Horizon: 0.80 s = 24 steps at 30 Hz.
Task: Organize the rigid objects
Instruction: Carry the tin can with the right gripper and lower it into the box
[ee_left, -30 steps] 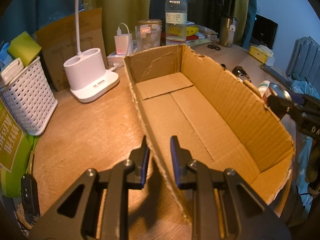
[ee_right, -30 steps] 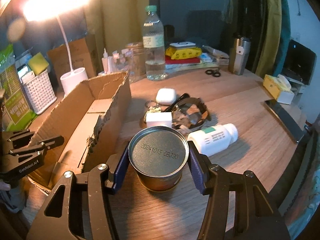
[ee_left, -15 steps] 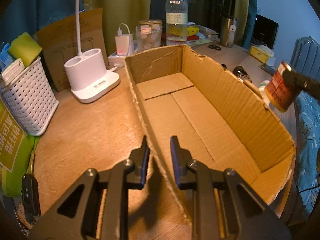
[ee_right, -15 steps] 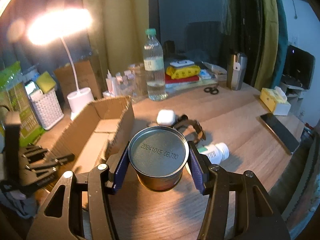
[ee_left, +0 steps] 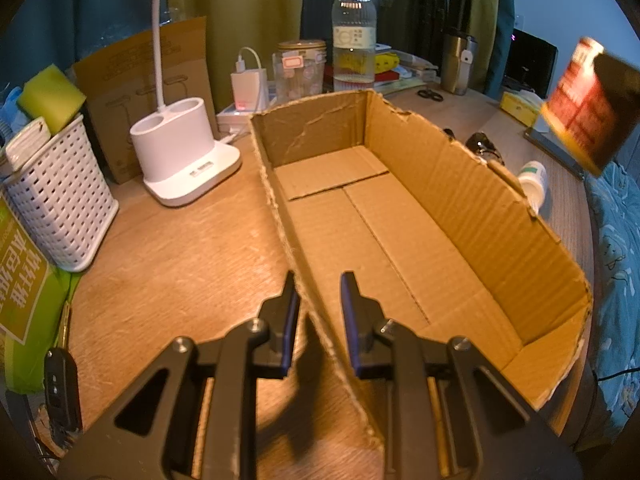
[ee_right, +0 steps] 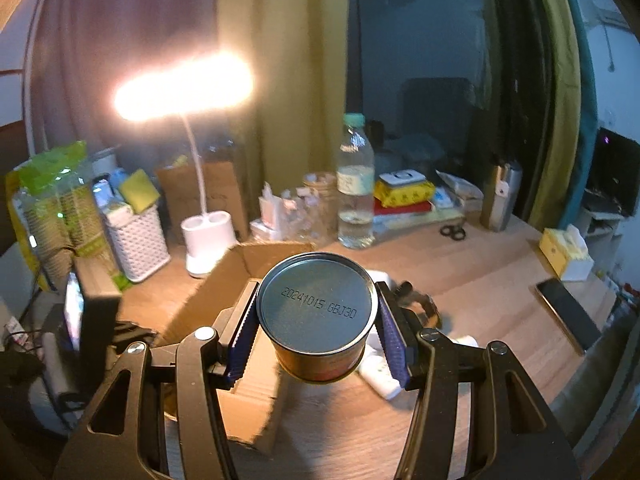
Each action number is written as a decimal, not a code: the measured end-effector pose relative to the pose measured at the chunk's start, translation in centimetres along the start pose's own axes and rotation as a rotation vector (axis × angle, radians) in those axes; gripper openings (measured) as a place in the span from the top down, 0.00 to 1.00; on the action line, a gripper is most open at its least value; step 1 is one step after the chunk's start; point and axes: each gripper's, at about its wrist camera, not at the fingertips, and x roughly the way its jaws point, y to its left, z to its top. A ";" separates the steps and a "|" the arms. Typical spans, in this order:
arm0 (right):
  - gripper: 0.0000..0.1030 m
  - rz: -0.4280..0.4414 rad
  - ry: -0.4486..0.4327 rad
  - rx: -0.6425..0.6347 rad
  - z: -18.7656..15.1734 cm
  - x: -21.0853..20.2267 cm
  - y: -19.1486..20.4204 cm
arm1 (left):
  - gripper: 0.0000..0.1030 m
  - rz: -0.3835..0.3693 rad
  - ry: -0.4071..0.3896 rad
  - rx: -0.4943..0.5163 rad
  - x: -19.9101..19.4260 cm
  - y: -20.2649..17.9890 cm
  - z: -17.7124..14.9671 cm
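Observation:
My right gripper (ee_right: 316, 332) is shut on a tin can (ee_right: 316, 312) with a stamped date on its lid and holds it high above the wooden table. The can also shows in the left wrist view (ee_left: 586, 104), blurred, up at the right above the box. An open, empty cardboard box (ee_left: 400, 216) lies on the table; it also shows in the right wrist view (ee_right: 240, 276) below the can. My left gripper (ee_left: 318, 312) straddles the box's near left wall, its pads close on either side of the cardboard.
A white lamp base (ee_left: 184, 160), a white basket (ee_left: 60, 208), a water bottle (ee_left: 354, 32) and a jar (ee_left: 298, 66) stand behind the box. A white pill bottle (ee_left: 534, 178) and dark items lie right of it. A phone (ee_right: 568, 316) lies at the right.
My right gripper has lifted the can from the table to well above it and carried it toward the box. My left gripper and the box have stayed put.

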 end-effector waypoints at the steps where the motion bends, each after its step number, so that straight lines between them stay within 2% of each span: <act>1: 0.44 0.011 -0.009 -0.010 0.1 -0.3 0.5 | 0.80 0.000 0.000 0.000 0.0 0.0 0.0; 9: 0.44 0.086 -0.005 -0.046 0.0 -0.6 3.1 | 0.80 0.002 0.000 -0.001 0.0 0.1 0.1; 24: 0.44 0.140 0.139 -0.064 -3.7 2.4 5.1 | 0.80 0.004 -0.001 -0.001 0.0 0.2 0.0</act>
